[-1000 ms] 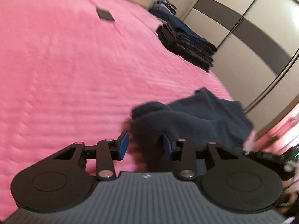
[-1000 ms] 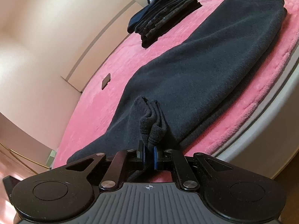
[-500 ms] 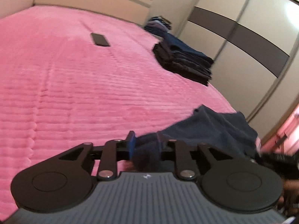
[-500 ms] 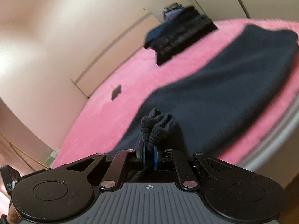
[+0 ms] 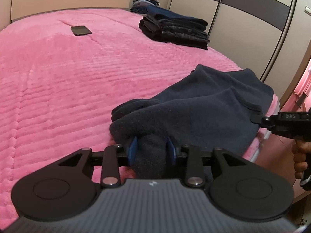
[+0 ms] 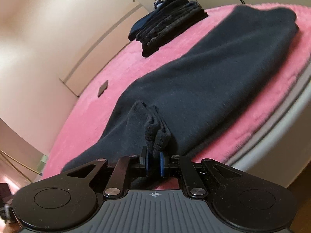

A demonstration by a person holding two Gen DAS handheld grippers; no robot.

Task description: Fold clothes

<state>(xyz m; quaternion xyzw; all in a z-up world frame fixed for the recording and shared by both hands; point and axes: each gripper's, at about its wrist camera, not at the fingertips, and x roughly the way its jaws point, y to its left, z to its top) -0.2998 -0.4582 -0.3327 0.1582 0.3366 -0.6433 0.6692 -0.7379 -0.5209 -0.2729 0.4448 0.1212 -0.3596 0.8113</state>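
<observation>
left gripper [image 5: 151,151] clamped on bunched dark fleece garment [image 5: 210,112], right gripper [image 6: 154,160] pinching its ribbed edge, pink bedspread [image 5: 77,77] beneath, folded stack [image 5: 175,29] behind

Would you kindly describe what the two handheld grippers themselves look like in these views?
Both look alike. The left gripper and right gripper each have a ribbed grey body with a small crosshair mark, two round black discs at the sides, black linkage arms with silver rivets, and blue finger pads. In the left view, the right gripper's black side bears embossed lettering, too small to read. No sleeves show.
</observation>
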